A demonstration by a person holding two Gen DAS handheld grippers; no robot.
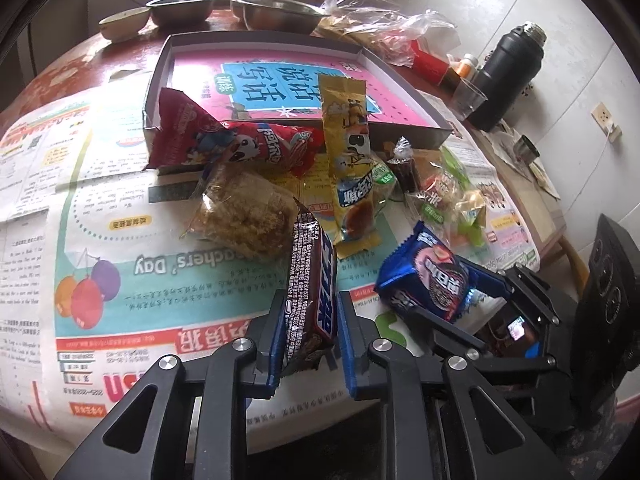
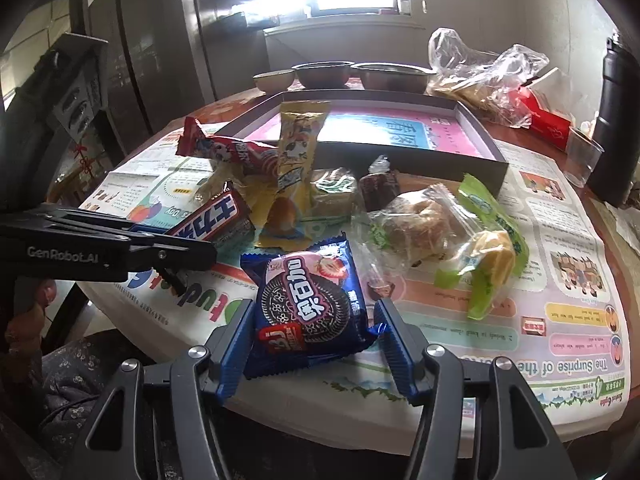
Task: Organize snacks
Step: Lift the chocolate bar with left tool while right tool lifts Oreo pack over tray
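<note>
My left gripper (image 1: 308, 312) is shut on a brown chocolate bar (image 1: 310, 284) and holds it on edge above the newspaper; it also shows in the right wrist view (image 2: 212, 220). My right gripper (image 2: 316, 320) is shut on a blue Oreo packet (image 2: 310, 300), seen in the left wrist view (image 1: 430, 280) too. A shallow box (image 1: 430, 128) lined with a pink book lies behind the snack pile. A red snack bag (image 1: 224, 138) and a yellow packet (image 1: 348, 136) lean on its front wall. A clear-wrapped floss cake (image 1: 244, 212) lies in front.
Small green and clear-wrapped sweets (image 2: 480, 248) lie at the right on the newspaper. Metal bowls (image 1: 276, 10), a plastic bag (image 1: 376, 16), a red box (image 1: 430, 62), a plastic cup (image 1: 468, 98) and a black thermos (image 1: 508, 72) stand behind and right of the box.
</note>
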